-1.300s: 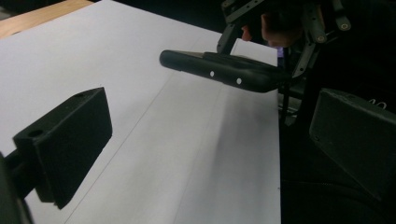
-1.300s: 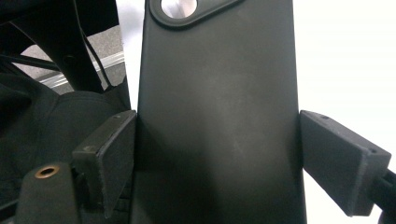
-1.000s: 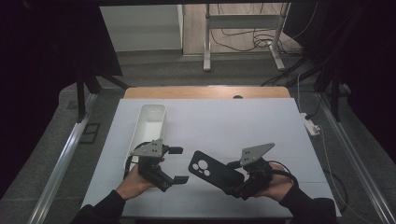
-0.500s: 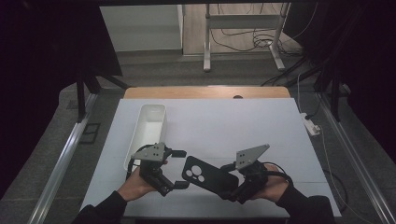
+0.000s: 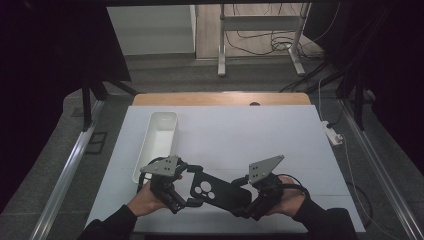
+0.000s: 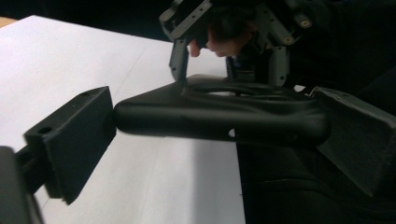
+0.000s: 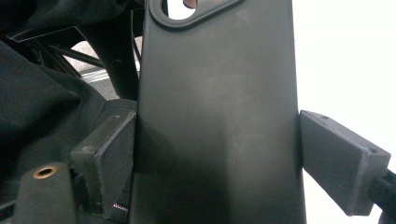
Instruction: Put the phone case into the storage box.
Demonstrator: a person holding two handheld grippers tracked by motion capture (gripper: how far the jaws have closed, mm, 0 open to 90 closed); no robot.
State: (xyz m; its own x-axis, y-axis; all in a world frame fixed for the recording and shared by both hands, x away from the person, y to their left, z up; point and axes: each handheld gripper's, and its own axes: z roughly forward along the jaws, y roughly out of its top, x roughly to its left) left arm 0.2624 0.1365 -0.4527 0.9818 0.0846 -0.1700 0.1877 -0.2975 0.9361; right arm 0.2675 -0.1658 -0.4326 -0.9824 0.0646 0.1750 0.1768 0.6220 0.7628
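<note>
A black phone case [image 5: 220, 190] hangs just above the white table [image 5: 260, 135] near its front edge, camera cutout toward the left. My right gripper [image 5: 246, 201] is shut on its right end; in the right gripper view both jaws press the long sides of the case [image 7: 219, 93]. My left gripper [image 5: 195, 186] is open, its jaws standing either side of the cutout end. In the left gripper view the case [image 6: 219, 116] spans the gap between my jaws, very close to both. The right gripper [image 6: 229, 42] and a fingertip show behind it.
A long white bin [image 5: 159, 142] lies at the left of the table, just beyond my left gripper. Cables and a metal stand leg [image 5: 222, 45] are on the floor past the far edge. A power strip [image 5: 332, 134] lies off the right side.
My right gripper has carried the phone case leftward until its cutout end sits between the left gripper's jaws. My left gripper has edged slightly right and stayed open.
</note>
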